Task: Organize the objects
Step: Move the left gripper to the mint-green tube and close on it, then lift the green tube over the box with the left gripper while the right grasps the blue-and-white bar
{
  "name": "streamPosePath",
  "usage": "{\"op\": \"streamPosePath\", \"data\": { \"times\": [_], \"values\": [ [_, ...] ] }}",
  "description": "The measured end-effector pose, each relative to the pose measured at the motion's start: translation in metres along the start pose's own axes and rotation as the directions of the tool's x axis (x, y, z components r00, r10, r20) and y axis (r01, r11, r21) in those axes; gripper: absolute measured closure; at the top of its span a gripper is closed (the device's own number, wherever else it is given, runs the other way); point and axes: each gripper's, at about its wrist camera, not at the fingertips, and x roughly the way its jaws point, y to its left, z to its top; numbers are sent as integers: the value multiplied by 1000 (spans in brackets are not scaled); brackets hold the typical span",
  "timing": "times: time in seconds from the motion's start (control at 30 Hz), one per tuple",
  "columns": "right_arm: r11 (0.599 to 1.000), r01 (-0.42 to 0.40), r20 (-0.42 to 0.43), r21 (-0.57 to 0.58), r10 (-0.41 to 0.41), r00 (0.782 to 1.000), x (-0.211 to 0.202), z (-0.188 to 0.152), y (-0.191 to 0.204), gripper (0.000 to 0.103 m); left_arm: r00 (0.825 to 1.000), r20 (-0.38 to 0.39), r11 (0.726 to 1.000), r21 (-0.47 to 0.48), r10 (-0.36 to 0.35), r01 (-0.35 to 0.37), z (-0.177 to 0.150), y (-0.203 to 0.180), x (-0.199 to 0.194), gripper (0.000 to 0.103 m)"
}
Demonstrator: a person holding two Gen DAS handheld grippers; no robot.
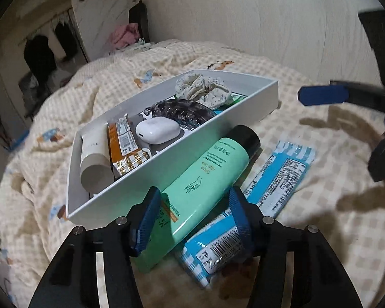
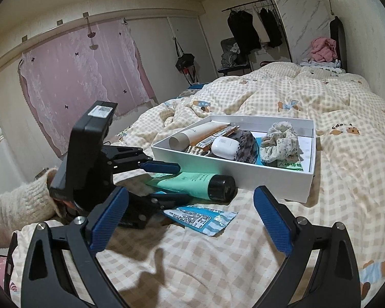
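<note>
A: Two tools are in play; which one is nearer to the green tube (image 1: pixel 205 177)?

B: The left tool (image 1: pixel 192 213); the tube lies between its two blue fingers (image 1: pixel 147 218), with the flat tail end toward the tool and the black cap pointing away, so the long axis runs almost along the line of the fingers, only a little slanted. The jaws stand about half apart; the left pad seems to touch the tube, but I cannot tell if the right pad presses on it or on the blue packet (image 1: pixel 274 179) beneath.

A: And the right tool (image 2: pixel 192 220)?

B: It is wide open and holds nothing; it hangs over bare quilt, well apart from the tube.

A: Where exactly does the tube rest?

B: On the bed, lying against the near wall of the white box (image 1: pixel 218 138) and partly upon the blue packet; it is outside the box. Inside the box I see a beige tube (image 1: pixel 95 161), an orange packet (image 1: pixel 123 143), a white case (image 1: pixel 157 131), a dark hair clip (image 1: pixel 182 113) and a cloth scrunchie (image 1: pixel 202 91).

A: What is the surface like?

B: It is a soft checked quilt (image 2: pixel 333 166) with many folds, so things can tilt; I think the tube may slide when lifted. Around it is a bedroom; a pink curtain (image 2: pixel 84 77) and dark clothes on a rail (image 2: pixel 254 30).
</note>
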Motion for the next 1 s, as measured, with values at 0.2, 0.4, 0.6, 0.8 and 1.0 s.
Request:
{"op": "streamPosePath", "data": {
  "times": [0.2, 0.4, 0.6, 0.8, 1.0],
  "values": [
    [1000, -3, -6, 6, 3, 1000, 2, -1, 0, 5, 1000, -12, 1000, -23, -16, 16, 0, 1, 5, 47],
    [1000, 0, -11, 2, 0, 1000, 3, -1, 3, 5, 994, -35, 990, 99, 100, -96, 0, -24, 15, 68],
    [1000, -1, -10, 10, 1, 1000, 4, -1, 1, 5, 980, -77, 971, 169, 186, -171, 8, -37, 32, 65],
    [1000, -1, -8, 14, 2, 1000, 4, -1, 0, 5, 982, -47, 974, 143, 185, -177, 5, -38, 30, 71],
    [999, -5, 11, 36, 4, 1000, 1, -3, -4, 5, 998, 22, 994, -87, 60, -58, 3, -1, -7, 81]
  ]
}}
